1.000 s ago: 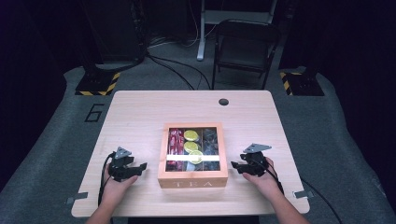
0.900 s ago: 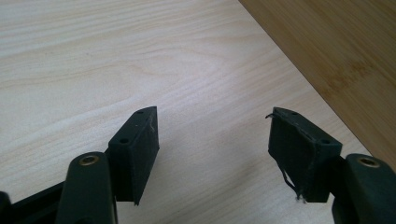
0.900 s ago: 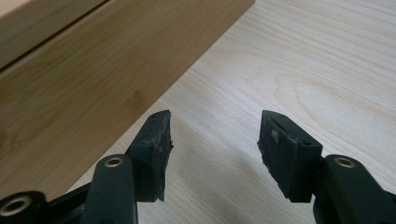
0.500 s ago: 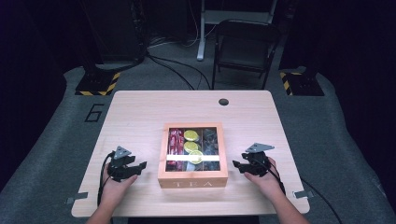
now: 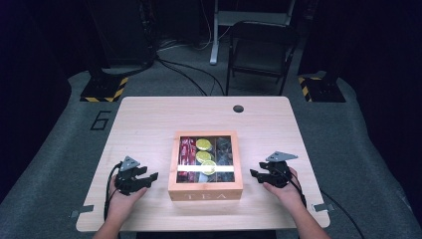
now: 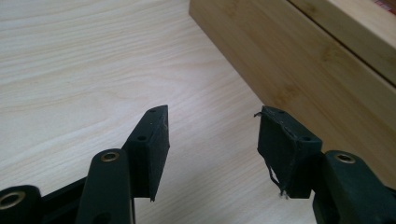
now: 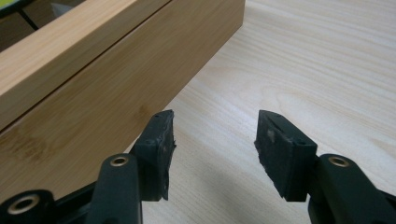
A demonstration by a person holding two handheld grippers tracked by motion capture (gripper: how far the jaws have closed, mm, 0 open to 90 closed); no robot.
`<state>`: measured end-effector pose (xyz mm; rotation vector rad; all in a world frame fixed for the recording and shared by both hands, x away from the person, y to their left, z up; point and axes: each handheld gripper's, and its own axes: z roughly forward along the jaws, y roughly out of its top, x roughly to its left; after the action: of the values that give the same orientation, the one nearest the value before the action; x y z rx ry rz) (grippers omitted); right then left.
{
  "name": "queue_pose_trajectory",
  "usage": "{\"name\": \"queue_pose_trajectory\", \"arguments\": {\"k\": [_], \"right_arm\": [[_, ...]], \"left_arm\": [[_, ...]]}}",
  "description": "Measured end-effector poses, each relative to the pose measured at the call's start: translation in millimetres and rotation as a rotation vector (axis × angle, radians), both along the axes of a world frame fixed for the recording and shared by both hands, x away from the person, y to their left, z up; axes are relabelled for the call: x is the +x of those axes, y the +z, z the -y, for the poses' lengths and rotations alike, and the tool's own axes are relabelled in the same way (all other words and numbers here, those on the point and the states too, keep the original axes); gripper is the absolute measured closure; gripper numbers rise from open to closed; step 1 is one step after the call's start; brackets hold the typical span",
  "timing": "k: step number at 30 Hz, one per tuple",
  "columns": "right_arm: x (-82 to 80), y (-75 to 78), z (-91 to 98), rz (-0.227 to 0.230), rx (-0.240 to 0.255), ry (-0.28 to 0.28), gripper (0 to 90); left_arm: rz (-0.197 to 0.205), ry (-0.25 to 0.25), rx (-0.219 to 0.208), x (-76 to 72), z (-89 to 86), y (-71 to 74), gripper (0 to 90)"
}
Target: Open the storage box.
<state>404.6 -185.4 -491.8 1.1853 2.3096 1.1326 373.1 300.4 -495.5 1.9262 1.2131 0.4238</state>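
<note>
Nothing moved: tea box [image 5: 205, 186] between both open hand-held grippers [image 5: 152, 176] [image 5: 255, 174]

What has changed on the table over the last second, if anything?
Nothing has visibly changed. The left gripper and the right gripper lie on the table on either side of the wooden tea box, as before, both with jaws open and holding nothing. The box has not moved, its lid is shut, and the packets behind its window look the same.
</note>
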Motion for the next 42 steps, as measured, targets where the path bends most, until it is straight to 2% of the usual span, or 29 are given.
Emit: {"name": "queue_pose_trajectory", "arguments": {"k": [3,7,8,9,13,19,23,24,27,30,34,42], "right_arm": [[-0.5,2.2,0.3,0.017,0.001,-0.016,46.9],[-2.5,3.3,-1.5,0.002,0.009,-0.010,48.8],[-3.4,3.3,-3.0,0.008,0.007,-0.004,49.5],[-3.6,4.1,-2.9,0.006,-0.011,0.009,50.0],[-5.6,5.7,-6.0,0.010,-0.015,0.013,50.4],[-13.0,20.9,-12.7,0.033,-0.022,0.032,51.0],[-15.8,29.9,-17.6,0.047,-0.038,0.056,51.2],[-17.3,34.0,-20.1,0.050,-0.032,0.049,51.1],[-18.3,41.1,-21.2,0.044,-0.022,0.062,50.1],[-22.4,52.0,-24.0,0.043,0.003,0.067,50.3],[-30.4,59.5,-27.5,0.060,0.002,0.077,53.0],[-44.6,63.9,-28.9,0.070,-0.001,0.101,57.8]], "left_arm": [[0.014,-0.018,0.013,-1.8,2.9,2.9,43.4],[0.021,-0.027,0.003,-4.8,7.5,6.8,43.5],[0.007,-0.033,0.000,-5.2,9.0,8.0,44.4],[0.007,-0.033,0.000,-5.2,9.0,8.0,44.8],[-0.007,-0.028,-0.022,-5.6,10.3,10.2,45.5],[0.001,-0.011,-0.040,-7.0,10.3,18.8,45.1],[0.002,-0.022,-0.024,-5.2,14.3,29.3,43.5],[0.012,-0.039,-0.002,-6.8,17.2,35.3,43.2],[0.019,-0.045,0.020,-8.8,19.6,40.5,42.5],[0.013,-0.047,0.009,-11.9,21.4,47.0,42.6],[0.022,-0.046,-0.011,-18.5,24.4,52.7,43.6],[0.034,-0.081,-0.034,-32.7,34.2,58.7,44.8]]}}
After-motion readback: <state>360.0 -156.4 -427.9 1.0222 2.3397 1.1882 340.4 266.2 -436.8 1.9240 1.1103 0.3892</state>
